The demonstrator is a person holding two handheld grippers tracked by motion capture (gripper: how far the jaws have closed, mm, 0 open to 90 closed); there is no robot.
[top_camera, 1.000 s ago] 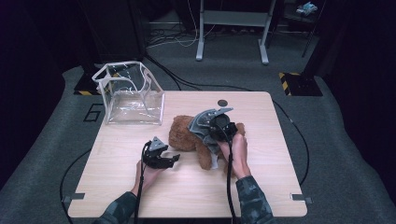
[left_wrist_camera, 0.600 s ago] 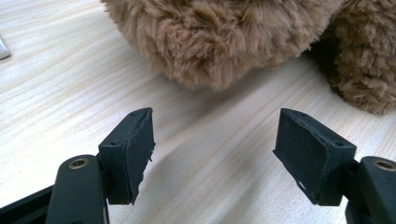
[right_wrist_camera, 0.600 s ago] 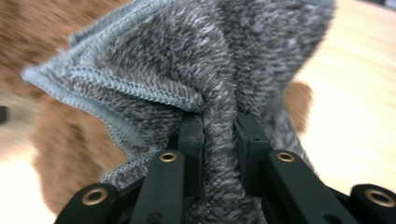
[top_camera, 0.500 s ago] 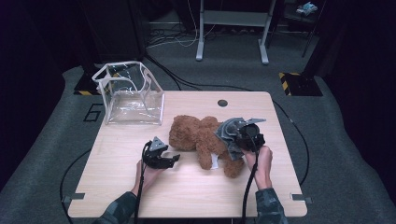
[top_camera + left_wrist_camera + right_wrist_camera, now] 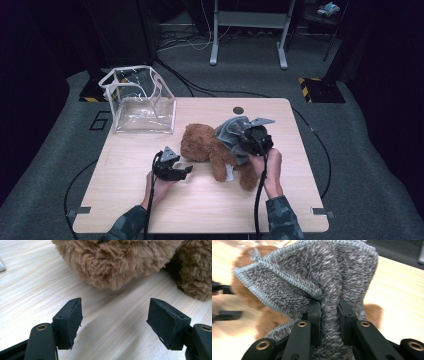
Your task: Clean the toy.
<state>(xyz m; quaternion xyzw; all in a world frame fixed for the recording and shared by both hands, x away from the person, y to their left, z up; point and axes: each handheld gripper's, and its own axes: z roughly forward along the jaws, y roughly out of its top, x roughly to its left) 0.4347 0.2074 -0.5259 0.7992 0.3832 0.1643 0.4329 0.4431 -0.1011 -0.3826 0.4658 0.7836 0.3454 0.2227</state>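
Observation:
A brown teddy bear (image 5: 200, 145) lies on the wooden table (image 5: 150, 200) with its head toward the left. A grey knitted cloth (image 5: 231, 134) drapes over its body. My right gripper (image 5: 252, 140) hovers above the bear's right side, shut on a fold of that cloth (image 5: 324, 272), which bunches up between the jaws (image 5: 329, 312). Brown fur (image 5: 268, 317) shows beneath the cloth. My left gripper (image 5: 187, 170) rests low on the table just left of the bear's head, open with nothing between its pads (image 5: 115, 320). The bear's fur (image 5: 117, 262) lies a short way ahead of them.
A clear plastic bag with white trim (image 5: 139, 102) stands open at the table's back left. A small black disc (image 5: 238, 110) sits near the back edge. Cables trail over the grey floor, and a metal stand (image 5: 248, 30) rises behind the table.
My right gripper carried the grey cloth rightward from above the bear's chest, then eased back a little to the left. The left gripper stayed put.

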